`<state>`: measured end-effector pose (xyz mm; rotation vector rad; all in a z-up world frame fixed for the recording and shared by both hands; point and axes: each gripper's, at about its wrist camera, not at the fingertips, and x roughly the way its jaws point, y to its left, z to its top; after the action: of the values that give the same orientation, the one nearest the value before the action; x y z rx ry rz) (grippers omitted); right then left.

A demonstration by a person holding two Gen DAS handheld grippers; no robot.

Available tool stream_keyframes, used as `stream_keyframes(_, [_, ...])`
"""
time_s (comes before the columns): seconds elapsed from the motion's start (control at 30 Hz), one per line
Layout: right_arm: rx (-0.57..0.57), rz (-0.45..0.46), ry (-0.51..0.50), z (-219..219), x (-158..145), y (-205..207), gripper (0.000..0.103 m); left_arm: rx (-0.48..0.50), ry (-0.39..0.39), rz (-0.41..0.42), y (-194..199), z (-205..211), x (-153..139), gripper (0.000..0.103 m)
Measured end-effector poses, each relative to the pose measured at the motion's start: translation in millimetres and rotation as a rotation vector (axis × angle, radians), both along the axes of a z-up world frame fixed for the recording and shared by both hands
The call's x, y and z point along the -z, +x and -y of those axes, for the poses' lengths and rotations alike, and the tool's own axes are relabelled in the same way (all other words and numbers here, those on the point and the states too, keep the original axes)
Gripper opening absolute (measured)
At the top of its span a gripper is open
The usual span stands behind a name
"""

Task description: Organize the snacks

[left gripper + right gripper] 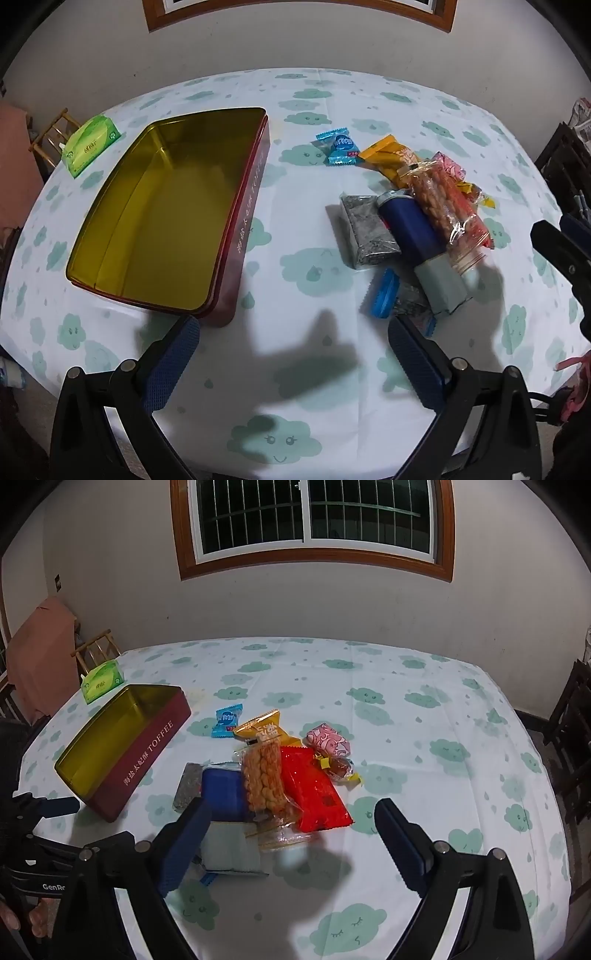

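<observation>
An open maroon toffee tin with a bare gold inside stands on the table's left; it also shows in the right wrist view. A pile of snack packets lies to its right: a clear peanut bag, a red packet, a blue packet, a pale packet, a grey bar, a yellow packet, a pink packet. A light blue candy lies apart. My left gripper is open and empty above bare cloth. My right gripper is open and empty, just short of the pile.
A green tissue pack lies at the table's far left corner. The cloud-print tablecloth covers the table. A wall with a window is behind. Chairs stand at the left and right edges.
</observation>
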<state>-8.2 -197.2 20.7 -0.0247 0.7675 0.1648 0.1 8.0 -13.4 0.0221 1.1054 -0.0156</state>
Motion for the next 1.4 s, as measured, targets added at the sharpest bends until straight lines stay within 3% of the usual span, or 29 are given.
stream_keyframes(0.33, [0.001,-0.025,0.014,1,6,3,0.093,0.017,-0.022,-0.006,2,0,4,0.095])
stream_keyframes(0.77, [-0.001,-0.034,0.014,1,10,6,0.093,0.011,0.012,-0.011,3,6,7,0.095])
stream_keyframes(1.4, [-0.009,-0.034,0.015,-1,11,8,0.093,-0.004,-0.014,-0.026,6,-2,11,0.095])
